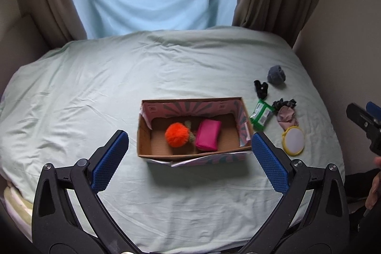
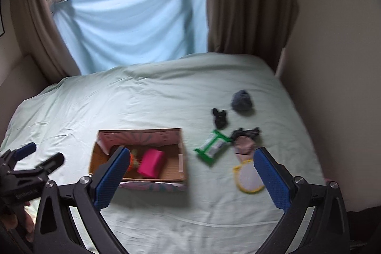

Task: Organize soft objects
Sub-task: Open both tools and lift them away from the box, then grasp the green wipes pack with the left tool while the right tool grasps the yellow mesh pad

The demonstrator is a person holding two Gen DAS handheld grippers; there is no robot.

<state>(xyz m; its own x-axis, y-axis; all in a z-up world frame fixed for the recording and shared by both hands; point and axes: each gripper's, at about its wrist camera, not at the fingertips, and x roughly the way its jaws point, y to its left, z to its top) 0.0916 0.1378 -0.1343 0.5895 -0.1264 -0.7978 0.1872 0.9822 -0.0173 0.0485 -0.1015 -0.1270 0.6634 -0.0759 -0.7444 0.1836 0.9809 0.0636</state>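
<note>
Left wrist view: we hold the left gripper [image 1: 190, 156] with its jaws wide apart and empty, hovering just short of the cardboard box [image 1: 142, 132] on the pale green bedsheet [image 1: 95, 87]; inside the box lie an orange pompom [image 1: 177, 135] and a pink pouch [image 1: 208, 135], side by side; right of the box sit the pieces not yet sorted: a green packet [image 1: 260, 114] just beside its wall, a round yellow-rimmed pad [image 1: 294, 141] near its front corner, a pinkish cloth [image 1: 287, 117] with a dark scrunchie [image 1: 284, 102] touching it, a black hair tie [image 1: 261, 88] and a grey ball of fabric [image 1: 276, 75] farther back; the right gripper shows only in part at the frame's right edge.

Right wrist view: our right gripper [image 2: 190, 173] also stands open and empty, its right finger [image 2: 271, 180] overlapping the round pad [image 2: 247, 179] right of the box [image 2: 182, 158]; this frame is blurred; the packet [image 2: 212, 146], cloth [image 2: 245, 146], tie [image 2: 220, 119] and grey ball [image 2: 241, 100] lie beyond.

We judge all of it light and yielding; the flat pad offers little height, so we would pinch its raised rim; the cloth and scrunchie may lift together; the packet looks slick, best taken across its narrow width.
</note>
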